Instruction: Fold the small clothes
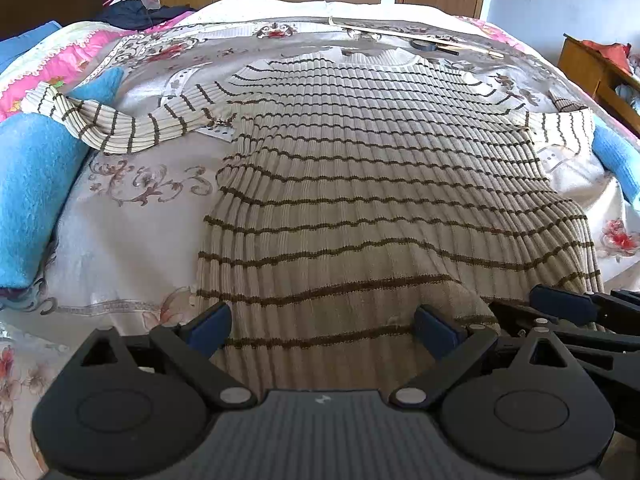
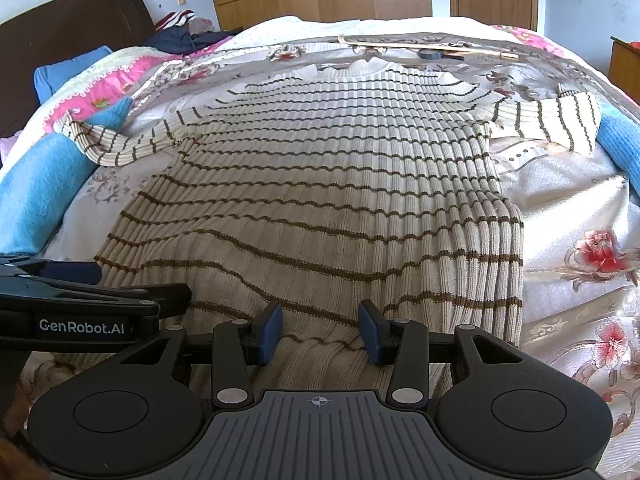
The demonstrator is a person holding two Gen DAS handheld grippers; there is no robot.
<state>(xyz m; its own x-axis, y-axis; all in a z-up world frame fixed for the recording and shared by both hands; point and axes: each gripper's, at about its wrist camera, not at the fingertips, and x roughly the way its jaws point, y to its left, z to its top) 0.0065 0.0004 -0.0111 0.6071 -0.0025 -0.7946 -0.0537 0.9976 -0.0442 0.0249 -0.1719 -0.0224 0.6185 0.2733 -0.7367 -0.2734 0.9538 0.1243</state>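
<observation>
The striped ribbed sweater (image 1: pixel 360 168) lies flat on the floral bedspread (image 1: pixel 132 240), hem toward the camera and collar far, so its long axis runs straight away from both tools. The left gripper (image 1: pixel 322 326) hovers at the hem's left half with fingers wide apart, and the right gripper (image 2: pixel 320 328), fingers also apart though narrower, sits just beside it over the middle of the hem. Only the right wrist view shows the sweater's right edge (image 2: pixel 516 248) whole; the left one shows the bare left corner.

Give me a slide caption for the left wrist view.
Open left tool over the hem of a striped sweater spread flat on the bed.
</observation>
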